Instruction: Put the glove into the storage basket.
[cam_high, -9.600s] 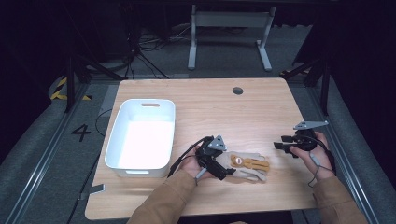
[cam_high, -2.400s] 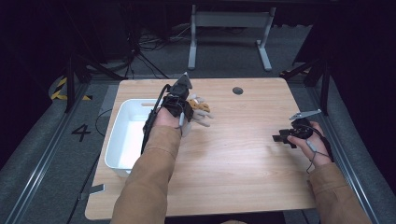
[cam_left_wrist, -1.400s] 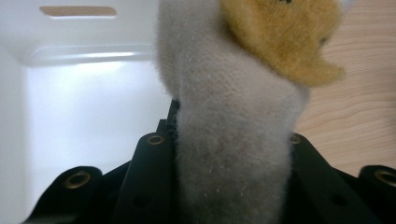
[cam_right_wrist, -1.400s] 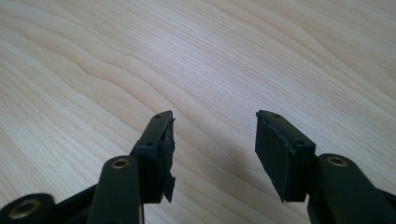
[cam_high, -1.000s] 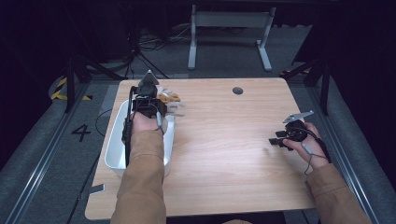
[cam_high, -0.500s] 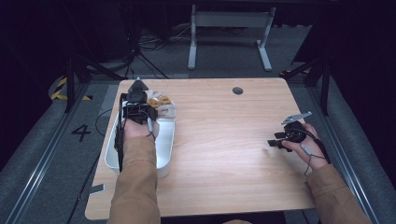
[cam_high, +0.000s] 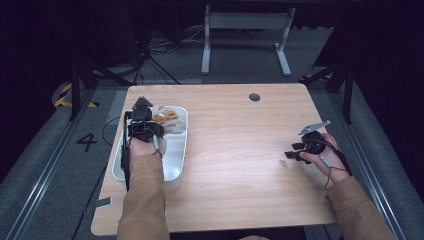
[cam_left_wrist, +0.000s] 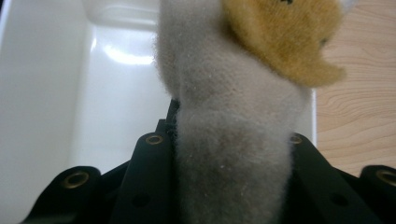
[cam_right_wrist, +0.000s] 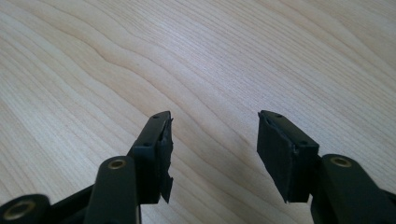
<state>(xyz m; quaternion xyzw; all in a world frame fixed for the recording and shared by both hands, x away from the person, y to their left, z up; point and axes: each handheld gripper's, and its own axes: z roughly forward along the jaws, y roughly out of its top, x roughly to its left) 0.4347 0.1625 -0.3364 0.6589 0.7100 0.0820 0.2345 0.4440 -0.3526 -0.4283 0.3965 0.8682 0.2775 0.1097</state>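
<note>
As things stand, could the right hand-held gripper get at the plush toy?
Probably not without a long move: the right hand-held gripper sits open at the table's far right, while the plush toy is clamped in the left hand-held gripper over the white bin.

A round dark grommet (cam_high: 254, 97) sits in the wooden table (cam_high: 240, 150); behind, apparently a metal stand (cam_high: 245, 35).

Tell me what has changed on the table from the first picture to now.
The left gripper took hold of the plush toy that lay near the table's front middle, lifted it and carried it left and away from the person. It now holds it, jaws shut on it, over the far end of the white tub. The right gripper stayed at the table's right side, jaws open and empty; the tub has not moved.
</note>
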